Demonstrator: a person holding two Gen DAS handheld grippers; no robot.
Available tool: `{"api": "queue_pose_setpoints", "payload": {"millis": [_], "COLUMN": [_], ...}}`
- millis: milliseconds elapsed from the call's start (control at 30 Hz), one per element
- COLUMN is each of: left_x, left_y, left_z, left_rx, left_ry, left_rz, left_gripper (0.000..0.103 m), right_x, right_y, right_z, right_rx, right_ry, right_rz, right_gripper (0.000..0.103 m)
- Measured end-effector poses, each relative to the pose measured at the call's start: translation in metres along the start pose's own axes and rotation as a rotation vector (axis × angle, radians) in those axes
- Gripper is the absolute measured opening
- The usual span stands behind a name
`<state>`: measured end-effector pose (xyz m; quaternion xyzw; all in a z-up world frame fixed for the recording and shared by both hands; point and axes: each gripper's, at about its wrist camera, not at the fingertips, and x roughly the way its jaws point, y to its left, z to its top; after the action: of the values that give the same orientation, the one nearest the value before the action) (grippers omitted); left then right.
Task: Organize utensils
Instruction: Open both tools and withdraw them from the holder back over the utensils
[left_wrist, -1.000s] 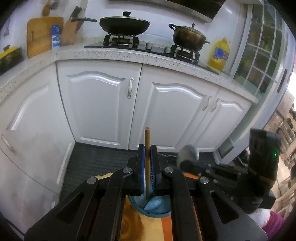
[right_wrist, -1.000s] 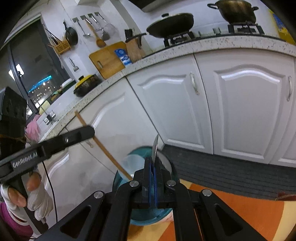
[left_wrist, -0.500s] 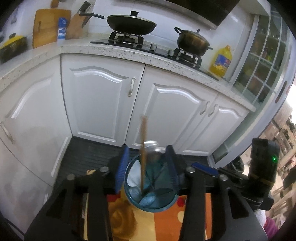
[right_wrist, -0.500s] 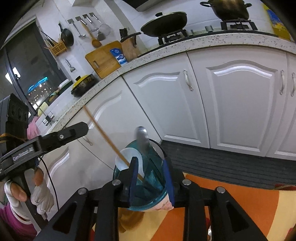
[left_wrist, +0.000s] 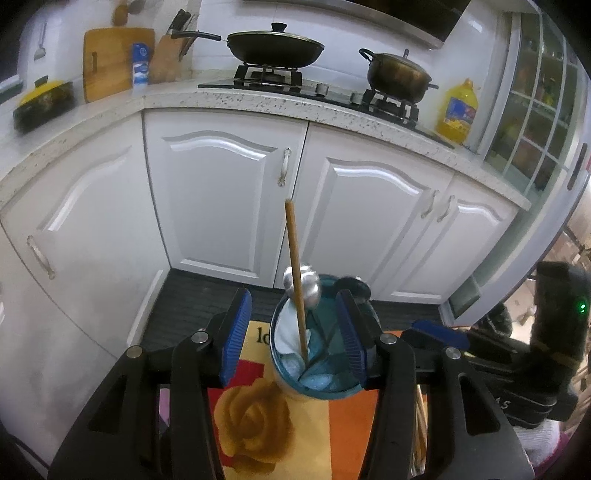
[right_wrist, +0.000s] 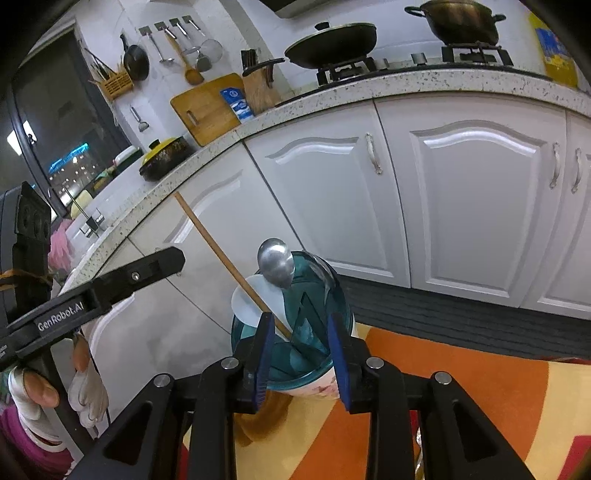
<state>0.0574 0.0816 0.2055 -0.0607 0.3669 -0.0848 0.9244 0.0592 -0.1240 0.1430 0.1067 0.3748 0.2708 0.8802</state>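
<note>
A teal utensil cup (left_wrist: 314, 393) (right_wrist: 347, 314) stands on a patterned cloth. In it lean a wooden chopstick (left_wrist: 293, 266) (right_wrist: 221, 254), a metal spoon (left_wrist: 306, 286) (right_wrist: 275, 262) bowl-up, and a white spoon (left_wrist: 286, 332) (right_wrist: 255, 302). My left gripper (left_wrist: 293, 336) hovers just above the cup; its jaws are opening, and the chopstick rises between them untouched. My right gripper (right_wrist: 301, 356) is open on the near side of the cup, its pads off the wall. Each gripper also shows at the edge of the other's view.
The cloth (left_wrist: 255, 413) (right_wrist: 443, 406) is orange and yellow with a rose print. White cabinet doors (left_wrist: 221, 199) and a speckled counter (right_wrist: 406, 83) with a wok and a pot lie behind. A gloved hand (right_wrist: 33, 402) holds the left gripper.
Both grippers were shut, the left on the chopstick and the right on the metal spoon. Both have opened and let go, and the utensils now stand in the cup. Both hands have drawn back slightly.
</note>
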Motion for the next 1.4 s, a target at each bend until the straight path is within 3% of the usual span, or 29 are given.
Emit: {"api": "queue_pose_setpoints", "payload": {"millis": [267,567,867,1067,1300,1367,1400], "left_x": [-0.006,-0.007,-0.006,-0.002,0.025,0.031,0.036], "left_y": [-0.013,-0.034,-0.059,-0.075,-0.092,-0.095,-0.098], "left_z": [-0.016,-0.037,-0.06,-0.077,-0.106,-0.113,-0.117], "left_rx": [0.027,0.04,0.072,0.091,0.093,0.1,0.103], "left_ry": [0.006,0.034,0.08,0.12,0.238,0.263,0.278], "left_rz": [0.014,-0.019,-0.06,-0.131,-0.19,-0.192,-0.189], "left_gripper": [0.047,0.047,0.047,0.047,0.047,0.047,0.047], "right_x": [-0.016,-0.038,-0.073,-0.101,-0.106,-0.099,-0.093], "right_y": [0.013,0.012,-0.011,-0.041,-0.08,-0.087,-0.088], "right_z": [-0.01,-0.029,-0.052,-0.075,-0.12,-0.13,-0.134], "right_rx": [-0.038,-0.043,-0.001,0.04,0.103,0.123,0.132], "right_ry": [-0.005,-0.002,0.004,0.034,0.114,0.136,0.148], "right_rz": [-0.07,-0.142,-0.197,-0.26,-0.284,-0.263,-0.249], "right_gripper": [0.035,0.04,0.042,0.048,0.047,0.036,0.035]}}
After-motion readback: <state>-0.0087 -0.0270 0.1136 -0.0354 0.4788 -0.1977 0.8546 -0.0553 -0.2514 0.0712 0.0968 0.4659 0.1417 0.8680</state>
